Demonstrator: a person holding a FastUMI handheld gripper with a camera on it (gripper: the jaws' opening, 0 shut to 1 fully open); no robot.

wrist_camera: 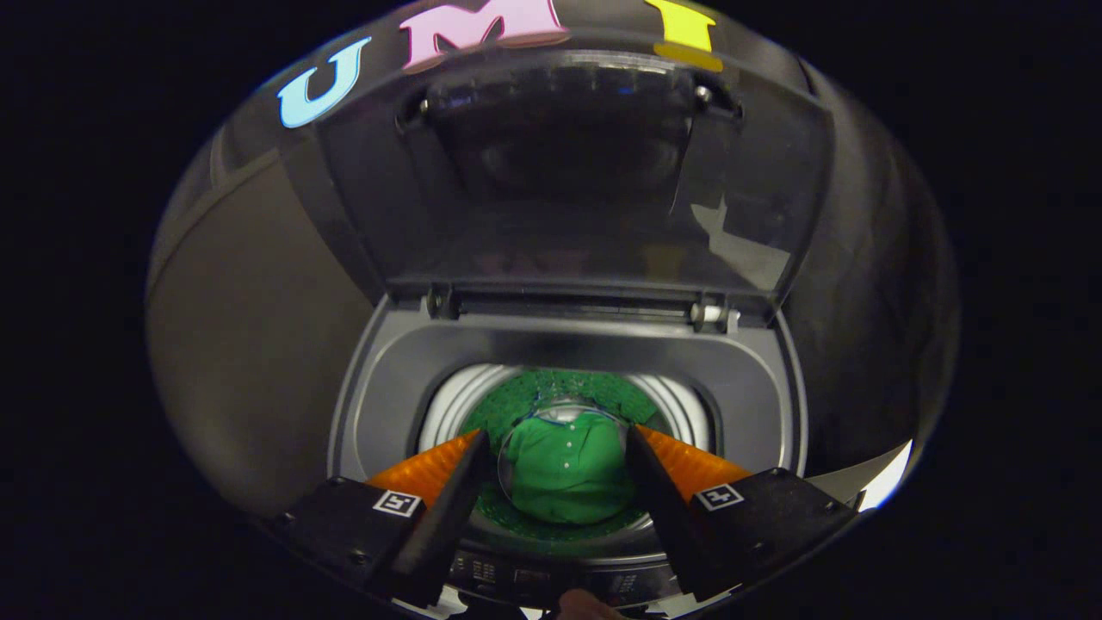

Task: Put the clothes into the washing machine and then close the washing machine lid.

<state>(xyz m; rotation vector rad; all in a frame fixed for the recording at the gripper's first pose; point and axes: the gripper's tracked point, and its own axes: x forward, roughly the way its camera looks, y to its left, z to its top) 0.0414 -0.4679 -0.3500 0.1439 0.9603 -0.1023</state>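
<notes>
A green garment with white buttons lies crumpled at the bottom of the drum of a top-loading washing machine. The drum's shiny wall mirrors the green. My gripper hovers above the drum mouth, open, and the garment shows between and below the two fingers without either finger touching it. The dark see-through lid stands upright behind the opening, hinged along the back edge.
The machine's grey top frame rings the opening, and its control panel runs along the front edge under the fingers. Dark cloth walls stand close on the left, right and behind the lid. A bit of a hand shows below the panel.
</notes>
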